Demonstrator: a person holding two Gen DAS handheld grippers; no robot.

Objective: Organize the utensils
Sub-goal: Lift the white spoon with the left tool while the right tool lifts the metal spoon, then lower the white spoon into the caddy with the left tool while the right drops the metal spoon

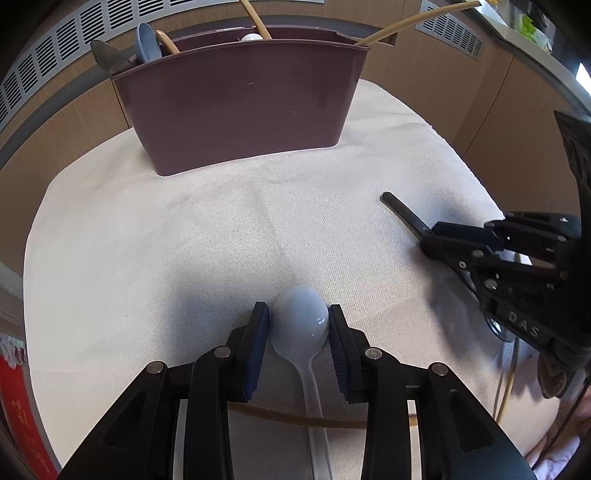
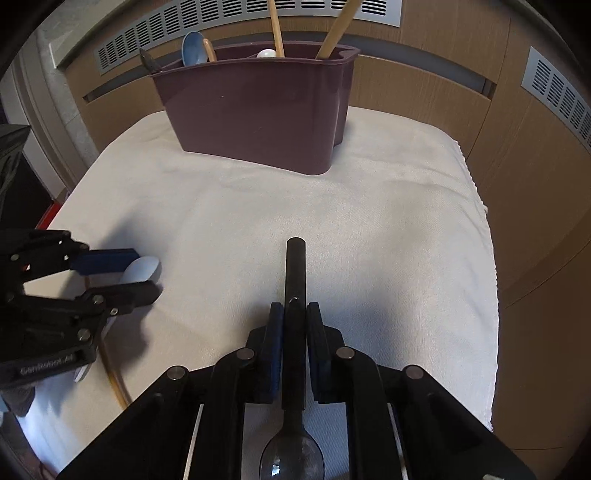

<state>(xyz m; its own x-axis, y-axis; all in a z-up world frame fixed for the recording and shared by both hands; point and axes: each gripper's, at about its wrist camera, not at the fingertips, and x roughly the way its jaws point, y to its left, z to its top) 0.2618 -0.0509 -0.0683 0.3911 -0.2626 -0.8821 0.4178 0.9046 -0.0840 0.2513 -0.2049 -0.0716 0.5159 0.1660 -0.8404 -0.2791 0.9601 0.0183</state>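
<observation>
A maroon utensil holder (image 1: 236,107) stands at the far side of the white cloth; it also shows in the right wrist view (image 2: 258,110), holding spoons and wooden chopsticks. My left gripper (image 1: 298,317) is shut on the bowl of a pale blue-white spoon (image 1: 301,317), whose handle runs back under the gripper. It also shows in the right wrist view (image 2: 142,269). My right gripper (image 2: 294,314) is shut on the handle of a black spoon (image 2: 294,273); its bowl lies back under the gripper. That handle shows in the left wrist view (image 1: 400,210).
A white cloth (image 2: 369,229) covers the table. A wooden chopstick (image 1: 295,419) lies on the cloth under my left gripper. Wooden panels with grey vents (image 2: 258,14) stand behind the holder. A red object (image 1: 18,406) is off the left edge.
</observation>
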